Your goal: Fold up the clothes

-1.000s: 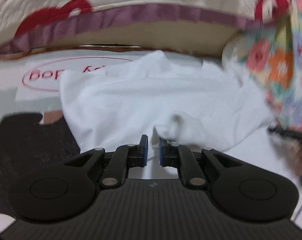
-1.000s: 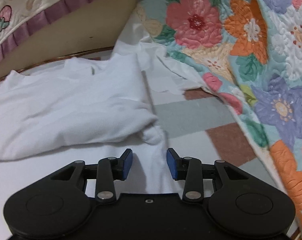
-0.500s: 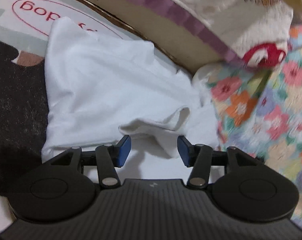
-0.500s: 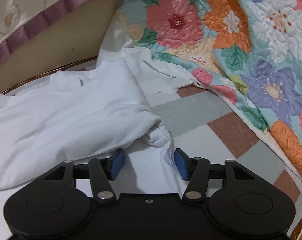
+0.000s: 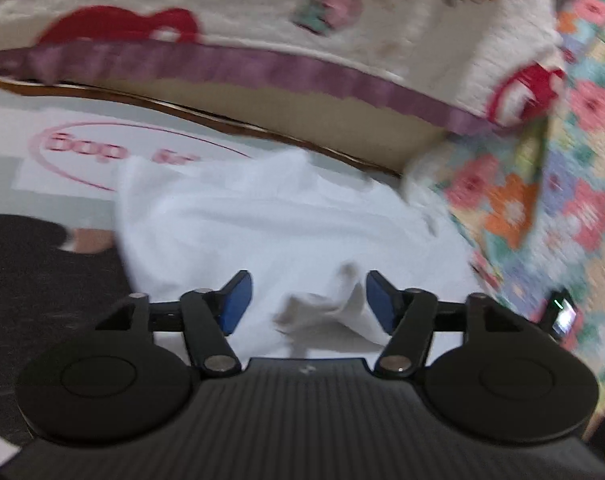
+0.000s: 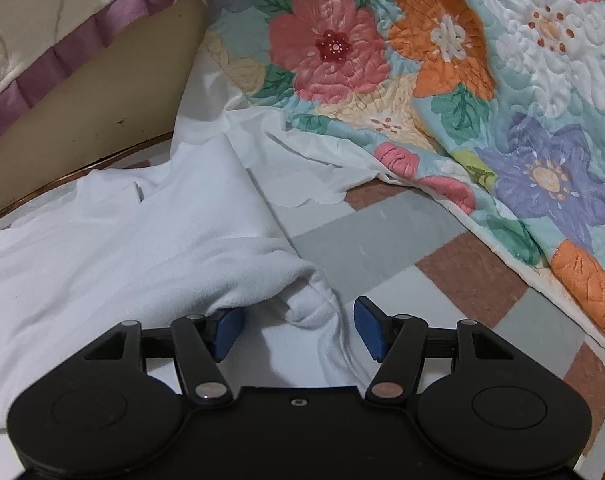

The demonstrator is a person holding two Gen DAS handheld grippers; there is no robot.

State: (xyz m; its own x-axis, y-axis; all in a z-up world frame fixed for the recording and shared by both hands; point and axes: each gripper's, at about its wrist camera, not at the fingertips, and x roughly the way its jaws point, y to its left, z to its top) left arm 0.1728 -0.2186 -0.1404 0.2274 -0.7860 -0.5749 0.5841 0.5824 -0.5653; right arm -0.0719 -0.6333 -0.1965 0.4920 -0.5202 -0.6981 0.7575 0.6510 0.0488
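Surface: a checked floor mat (image 6: 382, 248) in grey, brown and white squares is carrying everything; in the left wrist view a white panel with a red oval and red lettering (image 5: 102, 152) is showing on it.
White garment (image 6: 142, 248): is lying rumpled directly on the mat, its bunched corner (image 6: 310, 300) resting on a grey square.
Floral quilt (image 6: 482, 100): is draping down onto the mat along the right side, its white lining (image 6: 302, 172) lying just beside the garment.
Dark patch (image 5: 42, 280): is covering the mat left of the garment; too blurred to identify.
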